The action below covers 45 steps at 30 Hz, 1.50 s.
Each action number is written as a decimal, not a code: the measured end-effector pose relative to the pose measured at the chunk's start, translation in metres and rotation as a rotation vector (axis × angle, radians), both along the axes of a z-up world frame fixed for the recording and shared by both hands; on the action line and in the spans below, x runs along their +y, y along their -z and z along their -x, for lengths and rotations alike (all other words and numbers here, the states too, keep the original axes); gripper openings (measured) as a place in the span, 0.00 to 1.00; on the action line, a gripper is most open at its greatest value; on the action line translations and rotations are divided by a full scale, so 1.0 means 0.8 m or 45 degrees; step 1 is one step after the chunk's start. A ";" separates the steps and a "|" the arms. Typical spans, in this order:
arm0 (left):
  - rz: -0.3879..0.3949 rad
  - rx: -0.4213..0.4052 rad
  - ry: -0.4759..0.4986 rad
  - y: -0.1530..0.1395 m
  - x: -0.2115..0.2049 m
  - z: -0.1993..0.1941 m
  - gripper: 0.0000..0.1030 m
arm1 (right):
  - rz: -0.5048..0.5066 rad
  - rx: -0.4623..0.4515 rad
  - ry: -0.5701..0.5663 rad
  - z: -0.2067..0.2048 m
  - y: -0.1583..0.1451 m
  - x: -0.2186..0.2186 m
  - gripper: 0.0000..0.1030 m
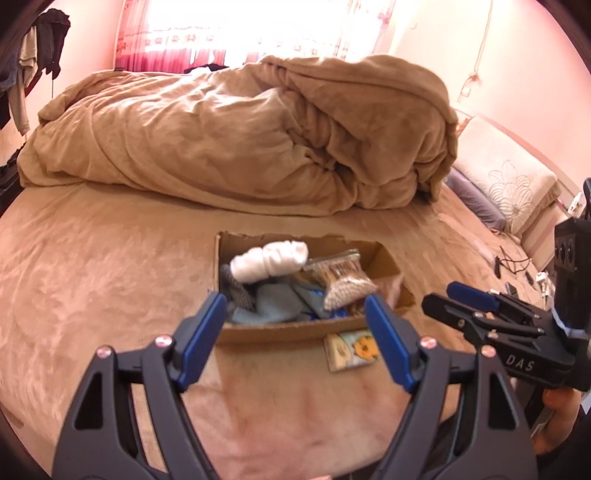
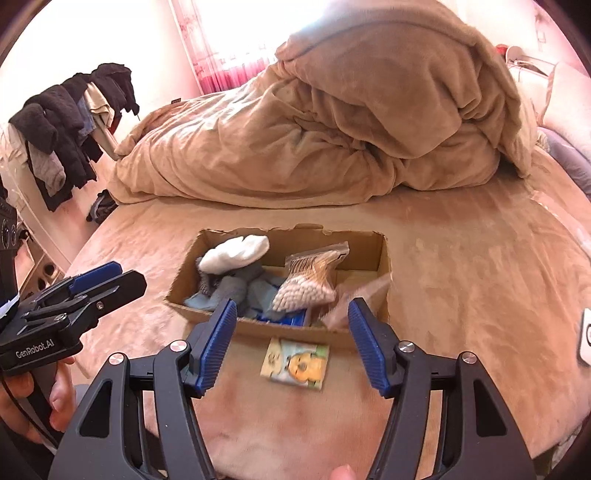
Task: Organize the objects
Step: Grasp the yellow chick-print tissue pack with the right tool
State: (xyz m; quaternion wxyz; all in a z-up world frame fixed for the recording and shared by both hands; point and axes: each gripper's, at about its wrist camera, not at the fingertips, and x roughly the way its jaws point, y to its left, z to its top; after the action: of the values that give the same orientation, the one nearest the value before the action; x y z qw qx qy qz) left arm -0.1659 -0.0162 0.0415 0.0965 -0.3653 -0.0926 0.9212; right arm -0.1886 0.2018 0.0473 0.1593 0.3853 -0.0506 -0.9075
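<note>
Dark clothes (image 2: 70,125) hang on a rack at far left of the right wrist view, beside the bed. Left gripper (image 1: 295,332), black with blue pads, has its fingers spread wide with nothing between them, hovering over the near edge of the tan plush bedsheet (image 1: 92,277); in the right wrist view the same tool (image 2: 110,278) shows side-on at left with "GenRobot.AI" printed on it, held by a hand (image 2: 37,398).

Open brown cardboard box (image 1: 273,328) with torn top edges sits on the sheet just ahead of both grippers, near mid-bed. Inside it, left to right: grey knit item (image 1: 238,291), rolled white sock (image 1: 269,260) on top, light blue cloth (image 1: 277,302), clear bag of cotton swabs (image 1: 343,280) leaning tilted, blue item under it partly hidden, and something pale and blurred at the right end that I can't identify. Small flat picture card with an orange cartoon figure (image 2: 295,363) lies on the sheet outside the box, just beside its near wall; whether they touch, cannot tell.

Right gripper (image 2: 291,339), same build, jaws wide apart and holding nothing, is poised above the card; in the left wrist view (image 1: 439,295) it appears at right, marked "DAS".

Crumpled tan duvet (image 1: 258,140) is heaped behind the box. Cream embroidered pillow (image 1: 506,184) and cables (image 1: 513,264) lie at far right. Bright pink-curtained window (image 1: 240,33) behind.
</note>
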 end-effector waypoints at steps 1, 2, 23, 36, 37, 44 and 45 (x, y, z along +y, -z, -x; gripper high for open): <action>0.002 0.000 -0.003 -0.001 0.000 -0.009 0.77 | -0.003 0.006 0.000 -0.007 -0.003 0.000 0.64; 0.004 -0.003 -0.003 -0.002 0.000 -0.016 0.78 | -0.007 0.010 -0.002 -0.015 -0.006 -0.001 0.64; 0.000 -0.093 -0.052 0.053 -0.030 -0.077 0.88 | -0.089 -0.066 0.052 -0.056 0.052 -0.019 0.64; 0.017 -0.205 -0.047 0.124 -0.030 -0.031 0.88 | -0.142 -0.146 0.085 -0.007 0.118 -0.038 0.75; 0.016 -0.209 -0.045 0.128 -0.030 -0.028 0.88 | -0.135 -0.148 0.097 -0.003 0.122 -0.037 0.79; 0.001 -0.236 -0.048 0.145 -0.032 -0.010 0.88 | -0.084 -0.119 0.085 0.022 0.138 -0.045 0.86; 0.004 -0.242 -0.051 0.148 -0.032 -0.008 0.88 | -0.095 -0.126 0.084 0.026 0.142 -0.048 0.86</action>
State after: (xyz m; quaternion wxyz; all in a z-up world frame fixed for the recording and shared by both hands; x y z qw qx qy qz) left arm -0.1598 -0.0421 -0.0771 0.0684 -0.4492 -0.1071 0.8843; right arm -0.2093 0.1633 -0.0660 0.1121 0.4335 -0.0371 -0.8934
